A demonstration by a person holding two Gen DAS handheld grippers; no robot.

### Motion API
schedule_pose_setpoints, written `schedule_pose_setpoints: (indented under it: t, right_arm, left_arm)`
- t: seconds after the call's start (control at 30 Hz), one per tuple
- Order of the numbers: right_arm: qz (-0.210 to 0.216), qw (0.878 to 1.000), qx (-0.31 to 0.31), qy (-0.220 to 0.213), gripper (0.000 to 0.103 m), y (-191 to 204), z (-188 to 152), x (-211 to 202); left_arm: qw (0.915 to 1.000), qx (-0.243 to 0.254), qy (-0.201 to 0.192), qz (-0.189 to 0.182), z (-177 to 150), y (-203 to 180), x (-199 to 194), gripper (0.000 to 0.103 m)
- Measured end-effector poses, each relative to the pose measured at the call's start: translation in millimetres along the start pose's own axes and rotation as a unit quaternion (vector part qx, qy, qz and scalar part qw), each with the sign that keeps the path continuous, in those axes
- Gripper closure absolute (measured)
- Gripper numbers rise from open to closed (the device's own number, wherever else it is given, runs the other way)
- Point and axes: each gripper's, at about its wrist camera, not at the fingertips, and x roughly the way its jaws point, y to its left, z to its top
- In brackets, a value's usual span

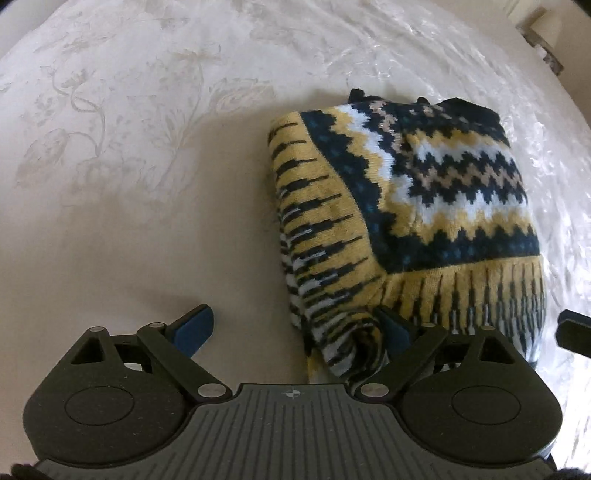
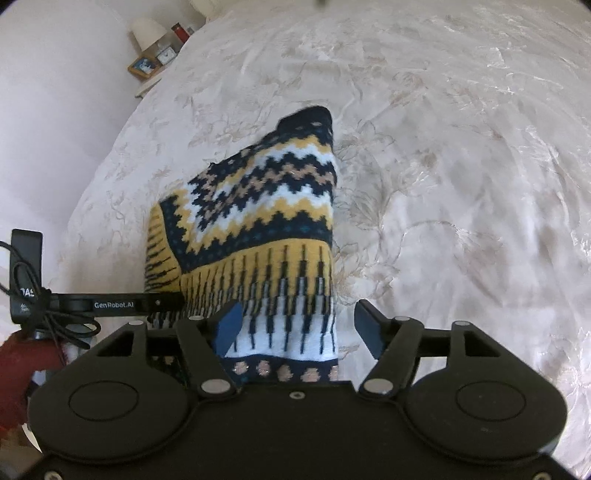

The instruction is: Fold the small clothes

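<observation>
A folded knit sweater [image 1: 424,192] with navy, yellow and white zigzag bands lies on the cream bedspread [image 1: 129,166]. My left gripper [image 1: 295,326] stands wide open at the sweater's near left corner. Its right finger [image 1: 397,325] rests at the bunched corner and its left finger [image 1: 195,326] is over bare cover. In the right wrist view the sweater [image 2: 258,206] stretches away from my right gripper [image 2: 299,326], which is open astride the near hem. There the left pad [image 2: 229,326] overlaps the knit and the right pad [image 2: 369,330] stands clear of its edge.
The floral bedspread [image 2: 461,184] spreads wide to the right and beyond the sweater. A bedside shelf with a lamp [image 2: 149,31], a picture frame [image 2: 144,66] and a small clock sits at the far left by the wall. The left gripper's arm [image 2: 110,304] and a red sleeve [image 2: 22,354] are close on the left.
</observation>
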Motion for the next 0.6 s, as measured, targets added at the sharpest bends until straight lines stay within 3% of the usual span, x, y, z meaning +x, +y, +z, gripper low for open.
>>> schedule_pose_setpoints:
  t: [0.13, 0.3, 0.4, 0.5, 0.6]
  right_arm:
    - [-0.006, 0.999, -0.015, 0.033, 0.027, 2, -2, 18]
    - [-0.053, 0.991, -0.043, 0.113, 0.027, -14, -22, 48]
    - [-0.050, 0.992, -0.033, 0.110, 0.026, -24, -29, 42]
    - [-0.044, 0.993, -0.037, 0.103, 0.022, -26, -28, 33]
    - [-0.028, 0.996, -0.031, 0.079, 0.021, -32, -22, 21]
  left_arm:
    - [1.0000, 0.007, -0.004, 0.004, 1, -8, -1, 0.009]
    - [0.9999, -0.003, -0.005, -0.012, 4, -4, -3, 0.009]
    - [0.9996, -0.016, -0.010, -0.020, 4, 5, -8, 0.009]
    - [0.9981, -0.037, -0.044, -0.024, 2, 14, -25, 0.010]
    - [0.9933, -0.073, -0.071, -0.053, -4, 28, -39, 0.010]
